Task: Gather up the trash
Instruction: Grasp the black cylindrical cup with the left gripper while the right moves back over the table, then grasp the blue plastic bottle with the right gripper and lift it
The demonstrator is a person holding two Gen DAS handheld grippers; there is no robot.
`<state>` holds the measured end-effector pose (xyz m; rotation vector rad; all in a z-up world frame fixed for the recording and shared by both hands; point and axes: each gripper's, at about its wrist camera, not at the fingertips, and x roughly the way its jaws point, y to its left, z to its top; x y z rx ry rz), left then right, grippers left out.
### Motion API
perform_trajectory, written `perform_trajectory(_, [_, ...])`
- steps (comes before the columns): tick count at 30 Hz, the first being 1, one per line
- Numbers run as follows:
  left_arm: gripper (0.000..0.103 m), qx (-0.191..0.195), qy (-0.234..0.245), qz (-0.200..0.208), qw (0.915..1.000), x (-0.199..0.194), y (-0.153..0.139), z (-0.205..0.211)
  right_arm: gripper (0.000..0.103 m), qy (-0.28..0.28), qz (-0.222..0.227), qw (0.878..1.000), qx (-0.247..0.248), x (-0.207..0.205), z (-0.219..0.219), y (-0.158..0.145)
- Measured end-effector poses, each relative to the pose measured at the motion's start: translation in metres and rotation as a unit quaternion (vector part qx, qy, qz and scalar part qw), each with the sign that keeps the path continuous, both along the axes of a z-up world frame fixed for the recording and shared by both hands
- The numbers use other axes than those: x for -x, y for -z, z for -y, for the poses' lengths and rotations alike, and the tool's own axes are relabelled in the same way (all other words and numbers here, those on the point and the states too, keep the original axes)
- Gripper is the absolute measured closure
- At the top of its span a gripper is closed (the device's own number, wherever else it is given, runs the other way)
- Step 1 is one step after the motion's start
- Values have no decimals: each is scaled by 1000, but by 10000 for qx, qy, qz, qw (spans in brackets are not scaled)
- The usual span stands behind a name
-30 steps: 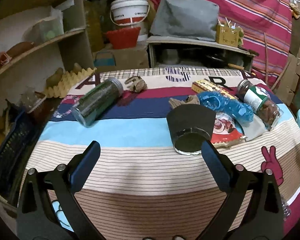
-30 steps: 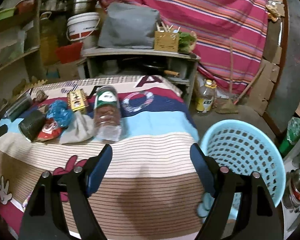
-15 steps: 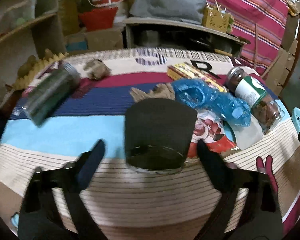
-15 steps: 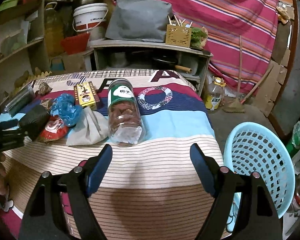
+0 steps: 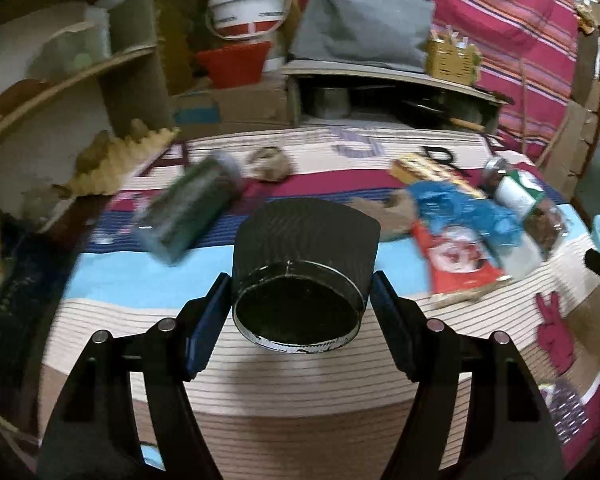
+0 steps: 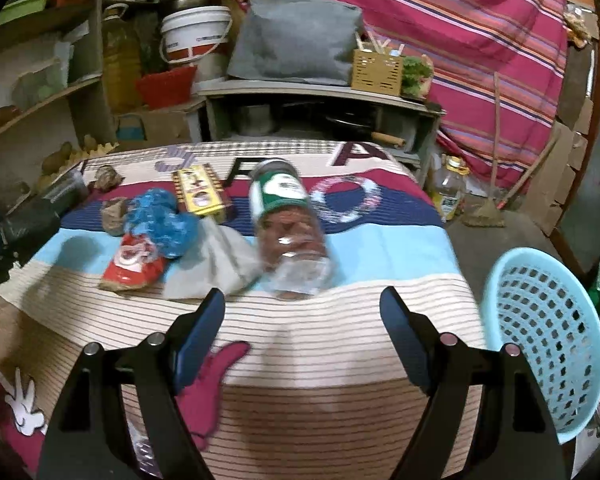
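Black can, weave-textured cylinder with metal rim, lies centre frame on the striped cloth between my left gripper pads, jaws closing; contact I can't confirm. Right gripper gapes, empty, below a blurred green-labelled jar, label unreadable. Perforated blue basket cut off at right edge.

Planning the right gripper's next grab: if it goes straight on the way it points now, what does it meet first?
Most likely the clear jar with the green label, lying on its side on the striped cloth dead ahead of the open right gripper. Bare cloth lies before it; depth is hard to judge.
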<state>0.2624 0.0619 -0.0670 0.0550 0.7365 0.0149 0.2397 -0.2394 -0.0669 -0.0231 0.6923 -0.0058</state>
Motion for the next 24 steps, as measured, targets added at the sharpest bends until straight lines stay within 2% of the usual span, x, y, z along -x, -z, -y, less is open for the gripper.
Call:
perform_trajectory(8, [34,-81,-506,149,9986,7,-4,-56,24,-406,27,9989,221,-19,-50,-1])
perform_trajectory(13, [34,-33,-574,230,9981,9,-4,-64,25,-700,-34,9966,423,-41,-84,1])
perform_trajectory(18, [34,-110,-595,343,9976,7,-4,-61,28,-789,-185,9956,475,-65,-97,8])
perform_trajectory(20, [34,-99,-606,376,9974,7,-5,-59,50,-881,-347,9944,477,-75,-101,14])
perform_trajectory(21, [34,-114,-617,393,9973,7,-6,-58,55,-939,-452,9936,448,-80,-103,18])
perform_trajectory(23, [35,-160,-641,433,9969,8,-7,-56,73,-1030,-580,9924,352,-86,-104,23])
perform_trajectory(24, [35,-159,-644,439,9968,8,-7,-56,79,-1071,-605,9918,338,-87,-105,25])
